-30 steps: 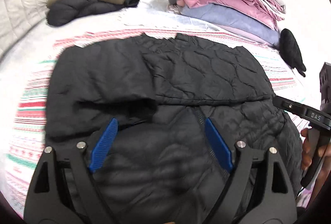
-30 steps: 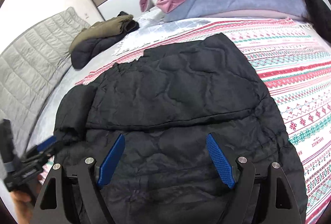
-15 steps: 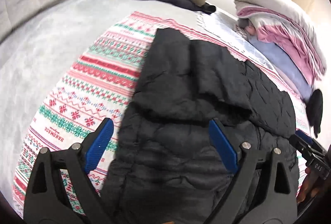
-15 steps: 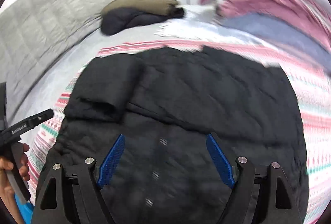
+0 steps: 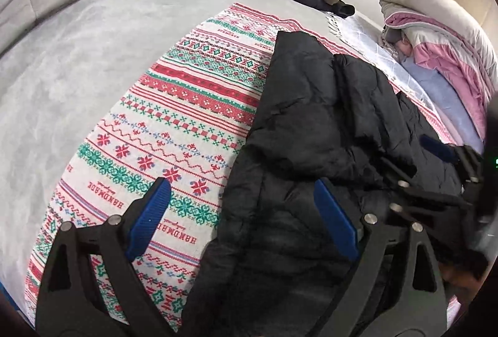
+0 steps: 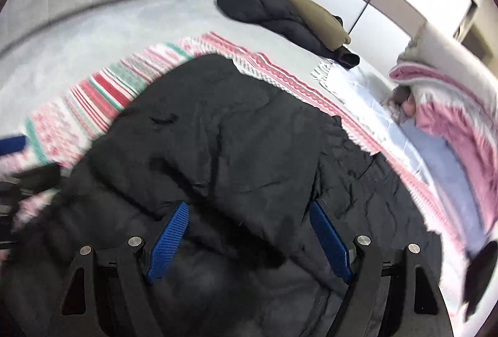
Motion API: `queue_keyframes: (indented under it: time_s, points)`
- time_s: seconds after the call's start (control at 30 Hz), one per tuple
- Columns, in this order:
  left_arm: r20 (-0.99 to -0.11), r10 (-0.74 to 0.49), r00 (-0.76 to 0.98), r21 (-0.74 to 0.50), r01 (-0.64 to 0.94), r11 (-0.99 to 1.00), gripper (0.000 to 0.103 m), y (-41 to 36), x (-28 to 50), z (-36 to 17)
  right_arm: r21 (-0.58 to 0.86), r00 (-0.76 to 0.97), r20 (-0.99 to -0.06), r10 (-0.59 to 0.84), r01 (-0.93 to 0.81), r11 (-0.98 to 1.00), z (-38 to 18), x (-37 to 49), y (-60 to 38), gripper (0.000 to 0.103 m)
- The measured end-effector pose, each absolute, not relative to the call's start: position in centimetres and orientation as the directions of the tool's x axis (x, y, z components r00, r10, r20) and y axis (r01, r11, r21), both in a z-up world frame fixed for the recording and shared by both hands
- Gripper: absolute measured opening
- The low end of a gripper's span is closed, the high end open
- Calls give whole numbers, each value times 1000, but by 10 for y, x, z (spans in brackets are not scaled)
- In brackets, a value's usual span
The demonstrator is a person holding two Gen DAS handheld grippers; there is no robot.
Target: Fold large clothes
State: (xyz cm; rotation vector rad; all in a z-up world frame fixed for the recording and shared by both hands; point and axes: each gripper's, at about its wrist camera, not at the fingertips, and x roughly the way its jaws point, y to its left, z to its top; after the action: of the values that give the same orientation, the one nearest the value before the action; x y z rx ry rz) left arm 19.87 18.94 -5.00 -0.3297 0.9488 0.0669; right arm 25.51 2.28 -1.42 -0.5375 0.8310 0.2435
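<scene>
Both grippers' fingers apart over black padded jacket, nothing clamped.
Left gripper (image 5: 242,218) wide, now straddling jacket (image 5: 311,150) edge and patterned blanket (image 5: 186,106) on the bed; right gripper (image 6: 249,240) closing slightly above the fabric, swung leftward. Sleeves already folded in; likely lining up next fold.

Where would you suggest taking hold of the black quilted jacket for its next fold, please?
Probably at the black quilted jacket's long edge that lies on the patterned blanket, coming from the blanket side. That edge is exposed and puffy, giving a clear lip. The open left claw already straddles it; the right claw, its jaws closing on nothing, hangs over the jacket's middle.
</scene>
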Motion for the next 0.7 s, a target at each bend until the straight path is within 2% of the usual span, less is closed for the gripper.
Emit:
queue_keyframes:
  time_s: [0.03,0.1,0.13,0.2,0.27,0.5,0.63,0.7]
  points:
    - [-805,-89,586,-250,-200,947,93,190,199,-50,-375,662,-749,-18,-402,835,-19,258,24,75]
    - [-803,-96,589,-258,-198,946,93,191,199,-50,-379,658,-752,-36,-386,841,-26,267,22,51]
    - [-800,-105,590,-267,-194,944,93,191,198,-50,-363,650,-759,-36,-376,852,-28,272,18,45]
    - [-794,-116,597,-274,-182,944,93,188,197,-48,-330,642,-766,-26,-359,873,-27,279,8,24]
    - [-785,-121,607,-274,-165,947,93,183,197,-46,-274,645,-764,5,-332,903,-17,281,-8,11]
    - [-740,-181,648,-308,-87,948,93,162,197,-42,73,651,-736,185,-196,978,24,279,-100,8]
    - [-747,-179,641,-278,-56,959,93,149,200,-46,261,585,-763,276,-112,959,10,278,-161,10]
    - [-754,-180,632,-273,-52,961,93,146,203,-48,335,532,-782,325,-81,939,-6,276,-188,16]
